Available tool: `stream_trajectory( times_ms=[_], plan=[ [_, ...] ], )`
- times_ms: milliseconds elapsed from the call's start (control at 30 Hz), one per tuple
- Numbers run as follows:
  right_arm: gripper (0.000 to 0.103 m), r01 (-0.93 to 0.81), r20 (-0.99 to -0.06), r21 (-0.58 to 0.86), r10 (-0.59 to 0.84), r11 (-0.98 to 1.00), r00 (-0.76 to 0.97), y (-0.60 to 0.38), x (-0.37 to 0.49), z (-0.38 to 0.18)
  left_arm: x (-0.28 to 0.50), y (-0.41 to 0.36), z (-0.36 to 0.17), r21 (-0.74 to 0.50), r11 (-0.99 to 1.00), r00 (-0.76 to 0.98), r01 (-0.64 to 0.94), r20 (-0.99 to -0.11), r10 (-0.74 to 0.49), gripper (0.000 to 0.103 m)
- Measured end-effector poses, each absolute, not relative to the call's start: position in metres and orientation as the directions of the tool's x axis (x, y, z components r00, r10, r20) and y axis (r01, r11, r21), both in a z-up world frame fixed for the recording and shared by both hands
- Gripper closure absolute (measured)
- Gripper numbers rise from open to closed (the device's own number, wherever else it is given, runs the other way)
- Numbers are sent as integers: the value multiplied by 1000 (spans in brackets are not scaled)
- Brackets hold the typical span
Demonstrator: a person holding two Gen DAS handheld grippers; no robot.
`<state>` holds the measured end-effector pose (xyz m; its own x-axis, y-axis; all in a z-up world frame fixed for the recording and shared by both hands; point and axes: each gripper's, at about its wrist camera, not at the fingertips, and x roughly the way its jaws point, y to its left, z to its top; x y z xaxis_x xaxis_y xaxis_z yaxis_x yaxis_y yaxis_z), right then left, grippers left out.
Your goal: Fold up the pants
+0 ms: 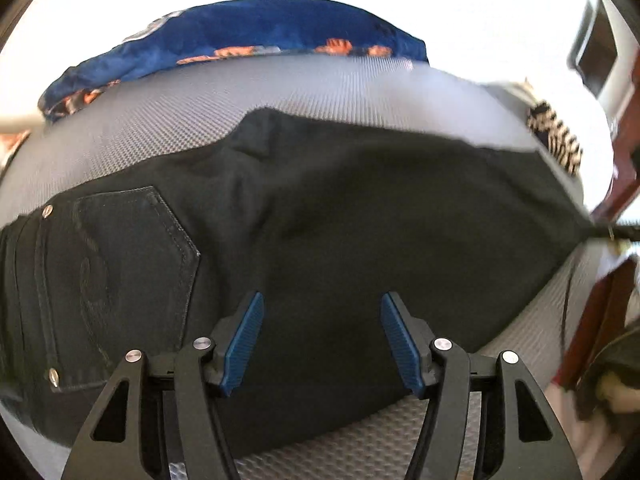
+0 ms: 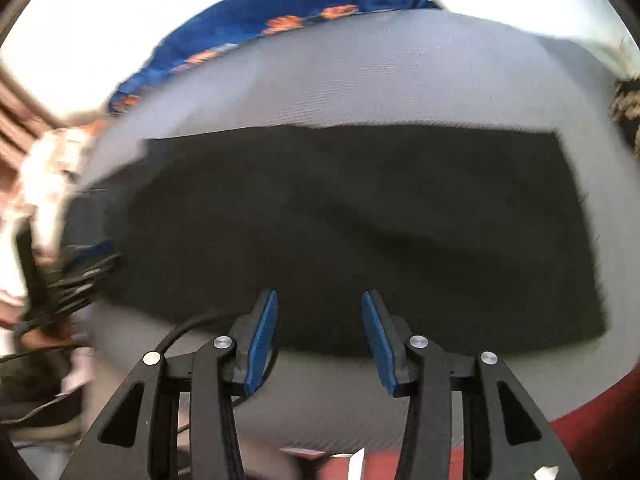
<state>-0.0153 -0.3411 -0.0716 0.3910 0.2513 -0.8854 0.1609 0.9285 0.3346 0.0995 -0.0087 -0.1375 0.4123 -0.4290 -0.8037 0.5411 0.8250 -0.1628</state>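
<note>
- Nearest us, the left gripper (image 1: 322, 344) and right gripper (image 2: 319, 342) hover tilted down, both released and empty
- Beneath them the black denim pants (image 1: 320, 208) lie flat, folded lengthwise, on the grey woven mat (image 1: 168, 120)
- Next we judge: grasp one end, fold across

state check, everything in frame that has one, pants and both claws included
black pants: lying flat on the grey mat, back pocket up, a few wrinkles
left claw: open, empty, above the pants
right claw: open, empty, at the pants' near edge
blue patterned cloth: bunched at the mat's far edge
</note>
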Motion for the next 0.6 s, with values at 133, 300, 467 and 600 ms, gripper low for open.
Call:
stream_trajectory(
  times_ms=[133, 300, 467, 600],
  plan=[
    [61, 181, -812, 494, 376, 850, 447, -328, -41, -73, 88, -16, -133, -169, 821, 427, 546, -787, -446, 41],
    [65, 161, -831, 457, 356, 875, 428, -306, -40, -84, 73, -25, -149, -135, 816, 392, 563, -825, -407, 41],
    [65, 186, -873, 302, 193, 935, 447, -320, -31, -74, 62, -20, -151, -120, 820, 421, 560, -811, -406, 41],
    [64, 226, -877, 236, 108, 945, 468, -357, -16, -70, 64, -20, -142, -141, 823, 410, 550, -813, -414, 41]
  ],
)
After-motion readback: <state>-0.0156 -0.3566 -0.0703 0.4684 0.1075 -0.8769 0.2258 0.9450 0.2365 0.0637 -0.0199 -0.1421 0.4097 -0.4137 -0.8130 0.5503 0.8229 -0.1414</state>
